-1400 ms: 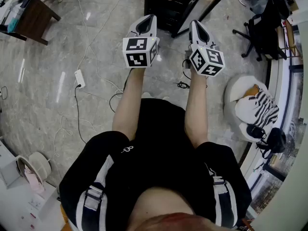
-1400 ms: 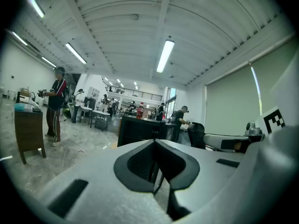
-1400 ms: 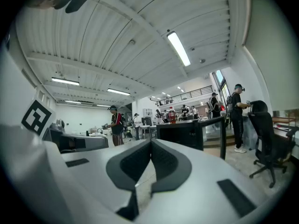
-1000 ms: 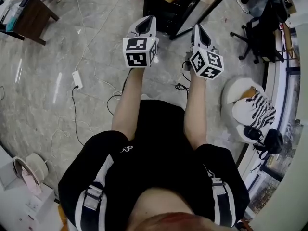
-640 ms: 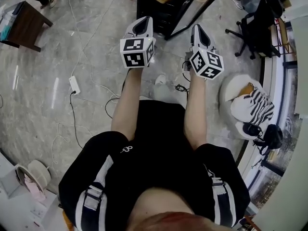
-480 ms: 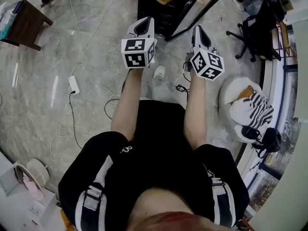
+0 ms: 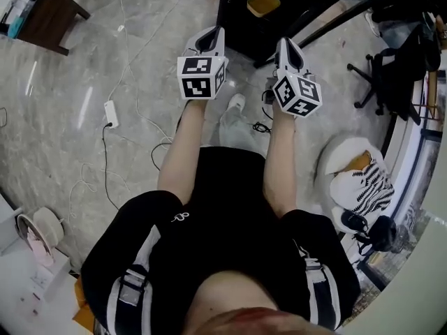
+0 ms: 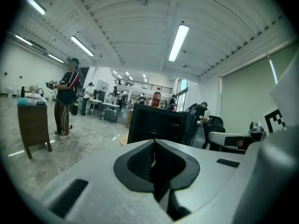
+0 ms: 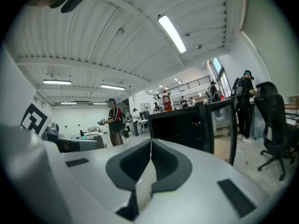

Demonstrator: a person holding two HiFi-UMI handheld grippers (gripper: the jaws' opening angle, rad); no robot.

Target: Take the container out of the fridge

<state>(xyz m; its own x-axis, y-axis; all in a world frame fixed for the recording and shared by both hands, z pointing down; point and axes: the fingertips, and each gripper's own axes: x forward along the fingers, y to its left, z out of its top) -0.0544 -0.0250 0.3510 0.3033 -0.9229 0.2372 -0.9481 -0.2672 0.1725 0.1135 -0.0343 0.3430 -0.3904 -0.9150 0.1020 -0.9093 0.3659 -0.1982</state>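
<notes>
the left gripper [image 8: 154,148] has its two jaws pressed together with nothing between them. the right gripper [image 9: 150,148] is the same, closed on air. in the head view both are held forward, side by side, at the ends of the stretched arms. they point to the black fridge [image 7: 241,26], which stands on the floor just ahead. its glass door [image 7: 307,28] is swung open to the right. the yellow container [image 7: 264,3] sits inside the fridge, well apart from both grippers and not touched.

compared with a second ago, the fridge and the container lie lower and nearer in the head view. a shoe [image 7: 236,103] now shows between the forearms, so i judge that the person is walking to the fridge. the grippers kept their pose and did not open. this means the task is only in its approach, and nothing is grasped yet. next, i think, one gripper must spread its jaws and go into the open fridge for the container. a cable [image 7: 262,126] lies on the floor near the feet and could catch a step.
</notes>
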